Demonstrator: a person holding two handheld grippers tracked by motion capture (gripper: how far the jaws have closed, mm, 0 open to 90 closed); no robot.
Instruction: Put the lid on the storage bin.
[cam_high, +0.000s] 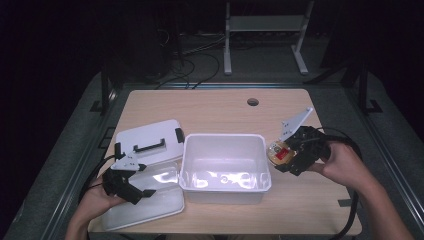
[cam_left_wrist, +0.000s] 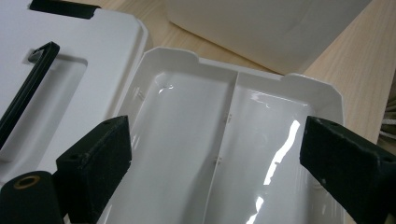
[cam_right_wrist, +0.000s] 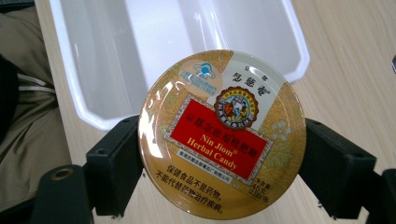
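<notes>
You are holding the round candy tin (cam_right_wrist: 222, 134) in your right gripper (cam_high: 287, 159), its jaws closed on the tin's rim from both sides, so the printed lid is facing the gripper's camera. In the high view the tin (cam_high: 278, 152) is sitting just beside the right wall of the white bin (cam_high: 225, 187), off the table (cam_high: 220, 107) and not yet over the opening. The bin is standing in the middle of the table with nothing in it, as far as the glare lets you tell.

Your left gripper (cam_high: 131, 189) is hovering above the divided tray (cam_left_wrist: 219, 140), which is lying just left of the bin. Its jaws are standing wide apart and gripping nothing; the tray's two compartments are showing bare between them. The white lid with the black handle (cam_high: 150, 140) is lying flat behind the tray, already off the bin.

Judging from this, the pick-up is done and the tin is secure. What is left looks like carrying it inward over the bin's rim, lowering it and letting go. Whether the tray and the lid are then going back on the bin is a guess.
</notes>
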